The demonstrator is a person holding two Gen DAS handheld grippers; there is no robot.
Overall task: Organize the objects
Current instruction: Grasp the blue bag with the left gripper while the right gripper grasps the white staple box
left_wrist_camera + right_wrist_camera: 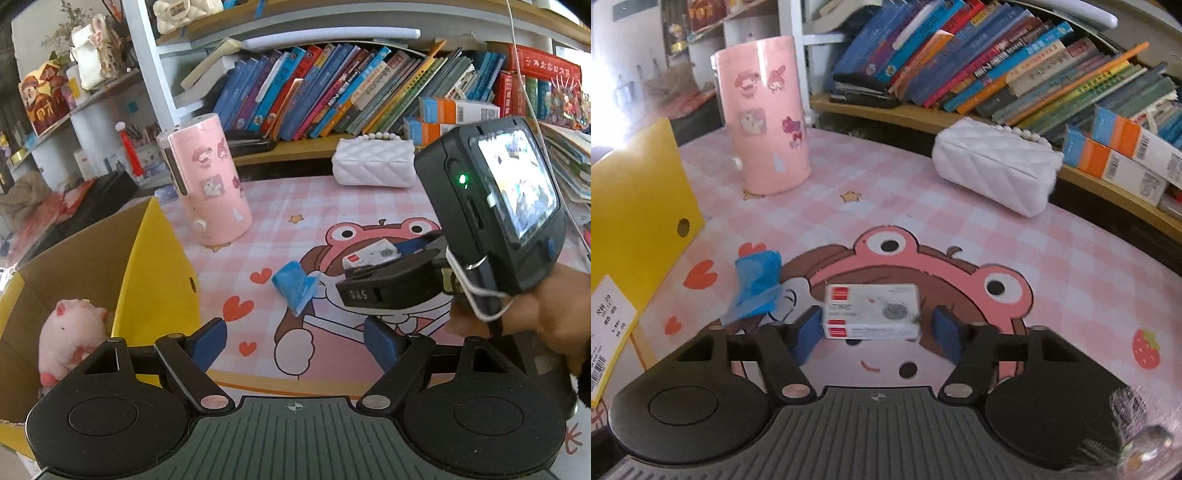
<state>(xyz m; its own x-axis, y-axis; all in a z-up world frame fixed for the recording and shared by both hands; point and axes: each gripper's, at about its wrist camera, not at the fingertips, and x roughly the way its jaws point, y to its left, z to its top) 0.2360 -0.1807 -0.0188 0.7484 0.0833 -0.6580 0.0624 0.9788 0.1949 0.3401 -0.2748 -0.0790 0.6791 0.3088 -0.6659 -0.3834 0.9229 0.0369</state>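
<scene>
At far left we see the yellow box (155,258) holding a pink plush pig (70,332). Our left gripper (295,345) hangs released over the mat. Rightward lies a blue wrapper (757,288) — then the small white carton (871,310) on the mat between our right gripper's (873,334) pads, left pad touching, right pad apart.

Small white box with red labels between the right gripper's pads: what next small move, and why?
Probably finish closing the right gripper. The small white box with red labels sits between its blue pads, the left one about touching, a gap still showing on the right, so it isn't gripped firmly yet.
</scene>
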